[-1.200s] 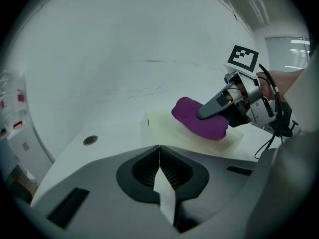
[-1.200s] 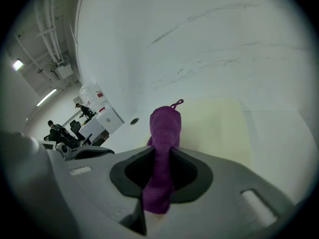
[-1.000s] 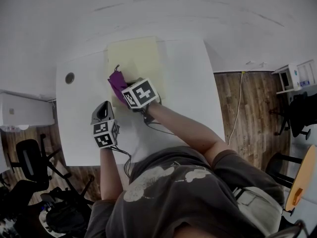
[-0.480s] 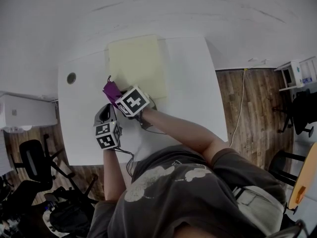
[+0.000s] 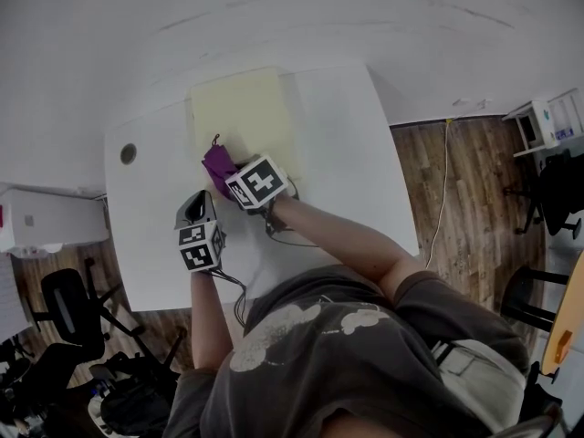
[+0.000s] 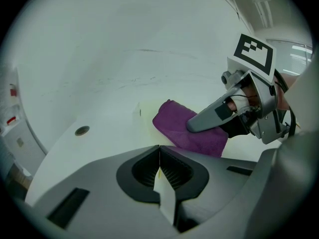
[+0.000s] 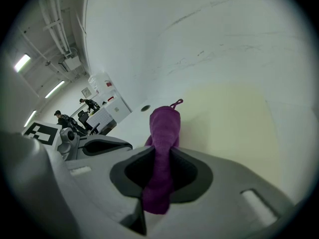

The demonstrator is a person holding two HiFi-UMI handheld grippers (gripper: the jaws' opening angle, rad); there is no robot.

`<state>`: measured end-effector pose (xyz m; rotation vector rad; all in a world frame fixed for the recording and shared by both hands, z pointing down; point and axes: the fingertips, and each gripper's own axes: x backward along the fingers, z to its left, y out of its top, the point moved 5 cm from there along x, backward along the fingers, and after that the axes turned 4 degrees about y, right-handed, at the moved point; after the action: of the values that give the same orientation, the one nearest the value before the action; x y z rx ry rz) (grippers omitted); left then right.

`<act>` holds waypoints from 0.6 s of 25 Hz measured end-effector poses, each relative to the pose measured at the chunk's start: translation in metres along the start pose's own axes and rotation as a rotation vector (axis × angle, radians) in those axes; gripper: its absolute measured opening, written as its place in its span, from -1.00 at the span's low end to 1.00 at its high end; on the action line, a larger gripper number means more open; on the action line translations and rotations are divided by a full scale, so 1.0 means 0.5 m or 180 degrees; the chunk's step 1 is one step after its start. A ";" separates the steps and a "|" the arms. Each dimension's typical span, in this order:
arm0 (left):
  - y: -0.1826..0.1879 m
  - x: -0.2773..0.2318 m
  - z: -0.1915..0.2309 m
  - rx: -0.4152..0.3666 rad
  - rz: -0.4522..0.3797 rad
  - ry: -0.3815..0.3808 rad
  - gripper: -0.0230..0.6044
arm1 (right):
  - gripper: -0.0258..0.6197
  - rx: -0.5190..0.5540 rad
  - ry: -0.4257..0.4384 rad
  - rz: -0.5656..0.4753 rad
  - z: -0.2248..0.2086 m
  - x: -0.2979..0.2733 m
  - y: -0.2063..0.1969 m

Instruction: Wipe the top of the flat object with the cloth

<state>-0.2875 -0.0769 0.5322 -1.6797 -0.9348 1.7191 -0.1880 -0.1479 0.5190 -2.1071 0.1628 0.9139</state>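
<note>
Head view showed the right gripper (image 5: 233, 170) at the near-left corner of the pale yellow flat object (image 5: 246, 108), with the purple cloth (image 5: 217, 162) bunched just ahead of its tips. The left gripper (image 5: 193, 206) was just beside it, over the white table (image 5: 347, 153). Left gripper view showed its jaws pressed together with nothing between them, the cloth ahead and to the right. Right gripper view showed the jaws clamped on the cloth, which stuck out beyond the tips onto the flat object.

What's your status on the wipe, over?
Right gripper shut on purple cloth, down on near-left part of yellow sheet. Left gripper shut, empty, short of it. Nothing else on it.
</note>
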 end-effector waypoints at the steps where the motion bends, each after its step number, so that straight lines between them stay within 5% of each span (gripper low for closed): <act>1: 0.001 -0.003 -0.002 -0.0010 -0.0002 -0.0004 -0.94 | -0.69 -0.0014 -0.0018 -0.0007 -0.007 0.006 -0.002; 15: -0.012 -0.007 -0.010 -0.0100 0.0044 0.0060 -0.94 | -0.69 -0.0213 -0.0291 -0.0170 -0.103 0.095 -0.052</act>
<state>-0.2826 -0.0757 0.5391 -1.7233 -0.9481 1.7031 -0.1144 -0.1592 0.5252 -2.1157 0.0292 0.9937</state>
